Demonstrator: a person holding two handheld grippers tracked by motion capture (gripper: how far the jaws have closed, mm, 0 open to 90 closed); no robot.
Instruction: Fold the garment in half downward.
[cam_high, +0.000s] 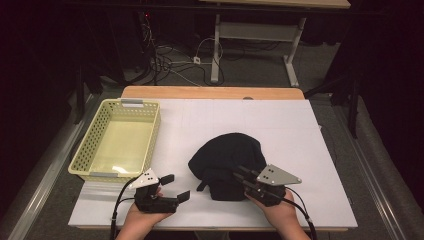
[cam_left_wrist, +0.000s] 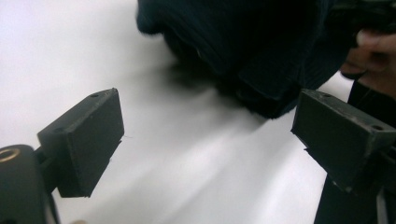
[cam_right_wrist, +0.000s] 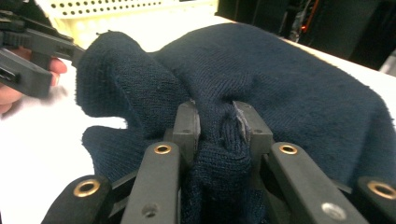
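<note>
While its 2 jaws pinch a fold of the dark knit garment (cam_right_wrist: 289, 93), the right gripper (cam_right_wrist: 217, 126) sits at about 5 o'clock on the white table (cam_high: 300, 130), clamped on cloth at the garment's near edge. The left gripper (cam_high: 175, 187), at about 7 o'clock, holds its jaws wide apart with nothing between them, aimed toward the garment's near-left flap just beyond its pads (cam_left_wrist: 81, 140). The garment lies bunched near the table's centre, slightly toward 6 o'clock, and looks like a knitted hat. The yellow basket (cam_high: 87, 145) stands apart at 9 o'clock, with nothing seen inside it. The step in hand looks like taking a 2-handed hold: 1 side is gripped, the other not yet. The next move probably calls for the left gripper to advance onto the flap and close, before any lift or fold.
</note>
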